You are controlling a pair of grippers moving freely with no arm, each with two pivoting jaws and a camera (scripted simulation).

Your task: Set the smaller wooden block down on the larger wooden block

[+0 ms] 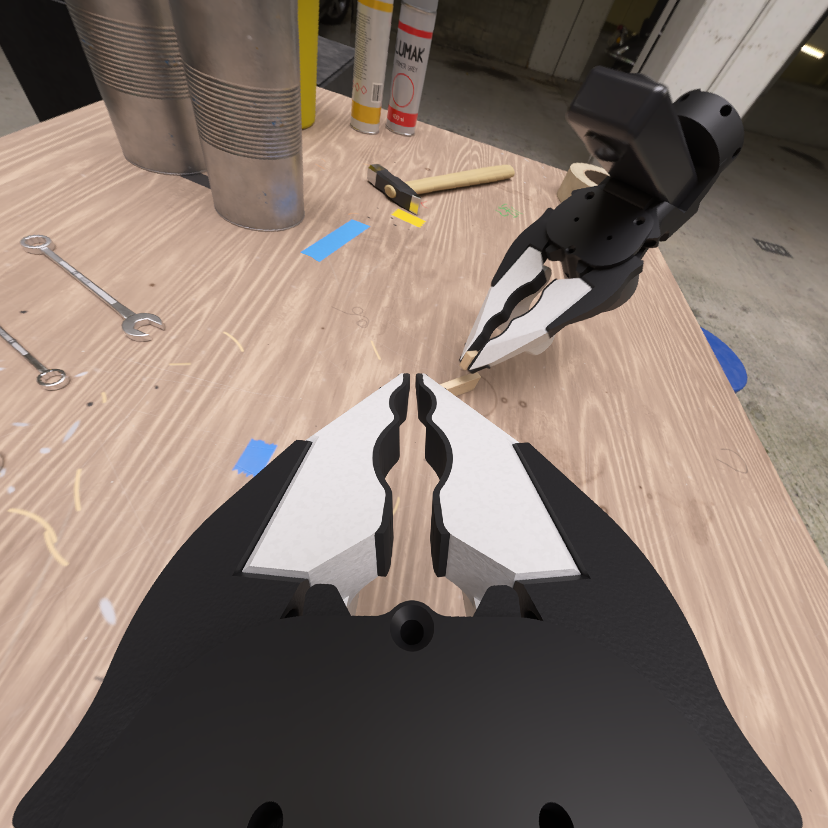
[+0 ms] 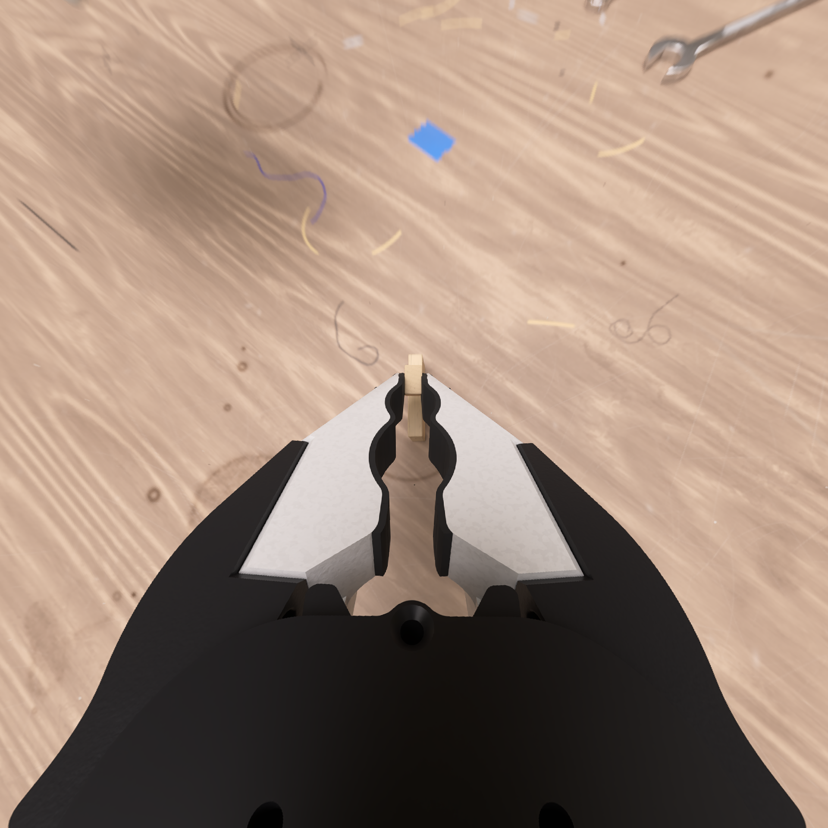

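Observation:
In the left wrist view my right gripper (image 1: 472, 364) points down at the table, shut on the smaller wooden block (image 1: 468, 358). It holds that block just above the larger wooden block (image 1: 461, 384), which lies flat on the table. In the right wrist view the smaller block (image 2: 413, 376) is pinched between the fingertips of the right gripper (image 2: 412, 380), and the larger block (image 2: 416, 421) shows through the gap below it. My left gripper (image 1: 412, 377) is shut and empty, its tips just left of the larger block.
Two metal cylinders (image 1: 251, 134) and spray cans (image 1: 405, 67) stand at the back. A hammer (image 1: 430, 183) and a wooden ring (image 1: 580, 179) lie behind the blocks. Wrenches (image 1: 94, 286) lie to the left, and one shows in the right wrist view (image 2: 699, 45). The table edge (image 1: 699, 322) runs close on the right.

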